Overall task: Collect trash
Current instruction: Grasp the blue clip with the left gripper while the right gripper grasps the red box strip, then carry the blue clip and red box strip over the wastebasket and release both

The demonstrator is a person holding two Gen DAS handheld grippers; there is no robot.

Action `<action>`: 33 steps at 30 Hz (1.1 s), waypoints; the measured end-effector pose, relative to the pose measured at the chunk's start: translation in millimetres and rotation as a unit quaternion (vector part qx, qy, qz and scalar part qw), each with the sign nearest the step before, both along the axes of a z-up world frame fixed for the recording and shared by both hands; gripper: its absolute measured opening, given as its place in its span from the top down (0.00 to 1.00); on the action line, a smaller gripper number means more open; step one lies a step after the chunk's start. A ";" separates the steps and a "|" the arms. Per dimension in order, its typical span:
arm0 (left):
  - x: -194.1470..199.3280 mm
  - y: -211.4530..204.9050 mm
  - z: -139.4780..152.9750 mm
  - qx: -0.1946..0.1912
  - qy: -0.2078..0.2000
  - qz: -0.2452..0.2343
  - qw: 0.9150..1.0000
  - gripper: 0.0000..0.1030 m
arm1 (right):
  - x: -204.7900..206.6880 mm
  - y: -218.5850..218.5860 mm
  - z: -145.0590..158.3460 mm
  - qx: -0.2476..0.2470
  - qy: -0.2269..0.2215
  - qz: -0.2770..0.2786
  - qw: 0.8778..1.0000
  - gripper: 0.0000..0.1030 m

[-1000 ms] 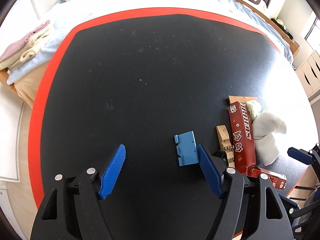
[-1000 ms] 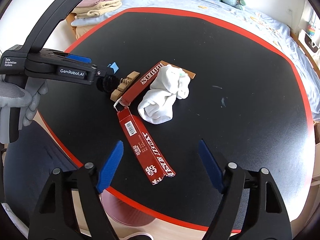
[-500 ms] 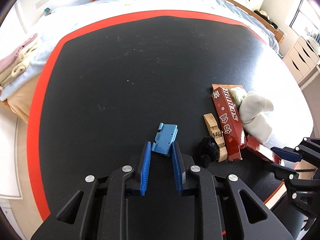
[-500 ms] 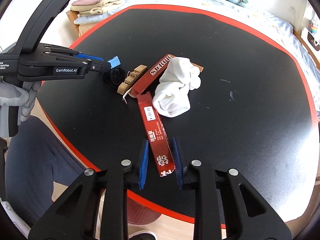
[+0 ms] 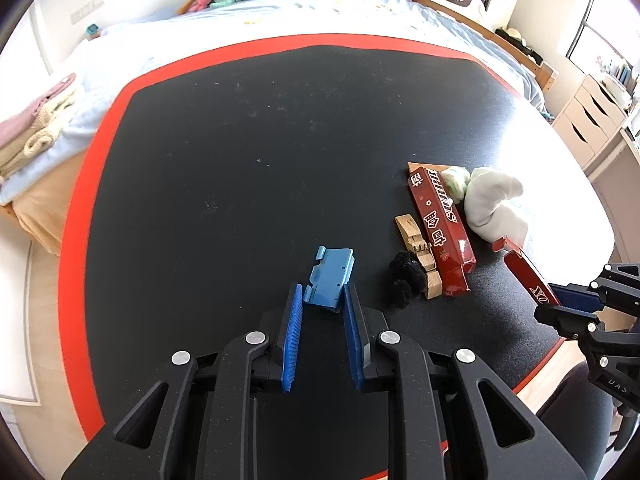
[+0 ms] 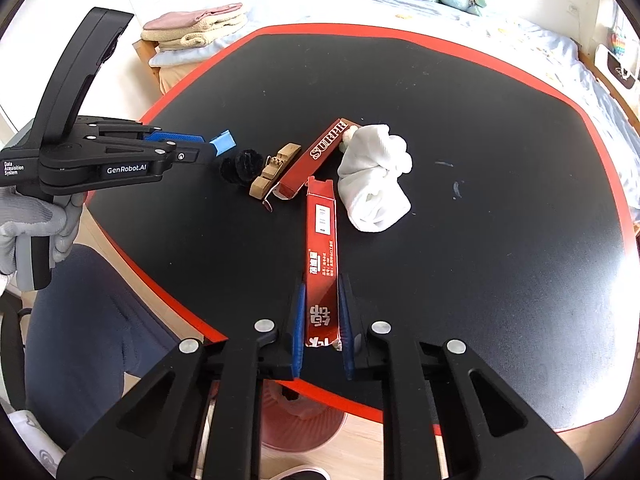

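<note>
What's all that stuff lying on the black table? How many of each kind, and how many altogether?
Red cartons: 2, the long box and the SURPRISE box
Blue card packet: 1
Wooden clothespin: 1
Black fuzzy ball: 1
White cloth bundle: 1
Small greenish wad: 1
Total: 7

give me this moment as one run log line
left gripper: shut on blue card | right gripper: shut on red box | white cloth: on table
</note>
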State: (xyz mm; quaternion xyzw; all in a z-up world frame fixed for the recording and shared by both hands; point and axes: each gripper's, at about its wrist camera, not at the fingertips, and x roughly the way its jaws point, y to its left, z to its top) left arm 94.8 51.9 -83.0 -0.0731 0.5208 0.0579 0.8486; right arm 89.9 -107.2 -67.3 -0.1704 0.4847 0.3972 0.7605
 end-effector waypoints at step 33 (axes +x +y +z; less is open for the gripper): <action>-130.2 -93.9 36.7 -0.048 -0.057 -0.124 0.989 0.81 | -125.1 -76.6 56.0 0.034 -0.034 -0.027 0.998 0.86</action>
